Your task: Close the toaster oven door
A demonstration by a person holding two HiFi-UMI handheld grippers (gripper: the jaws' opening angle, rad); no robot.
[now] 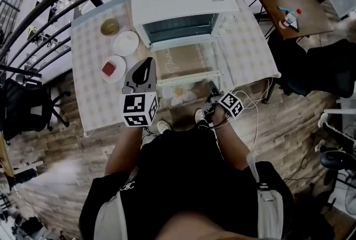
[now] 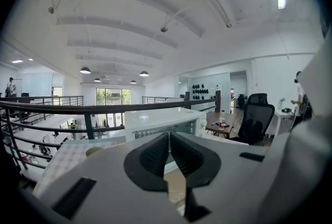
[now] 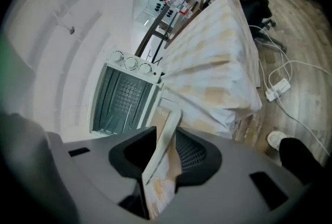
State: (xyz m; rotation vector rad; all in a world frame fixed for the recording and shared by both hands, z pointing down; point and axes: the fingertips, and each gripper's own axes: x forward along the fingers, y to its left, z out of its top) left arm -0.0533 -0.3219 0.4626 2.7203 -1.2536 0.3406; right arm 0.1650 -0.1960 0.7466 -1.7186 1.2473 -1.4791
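Note:
A white toaster oven [image 1: 181, 3] stands on the checked tablecloth, its glass door [image 1: 186, 64] folded down flat toward me. My right gripper [image 1: 212, 90] is at the door's front right corner. In the right gripper view the door's edge [image 3: 169, 116] runs between the jaws of the right gripper [image 3: 166, 134], which stand open around it with slack on the left side; behind it is the oven's cavity [image 3: 122, 98]. My left gripper [image 1: 147, 62] hovers left of the door, shut and empty. From the left gripper [image 2: 169, 137] the oven [image 2: 161, 122] lies straight ahead.
Left of the oven sit a white plate [image 1: 125, 43], a plate with something red [image 1: 113, 68] and a brownish-green round thing [image 1: 109, 26]. The tablecloth [image 1: 92, 89] drapes over the table's edges. A black railing runs behind. A brown table [image 1: 289, 5] and cables [image 1: 253, 101] lie to the right.

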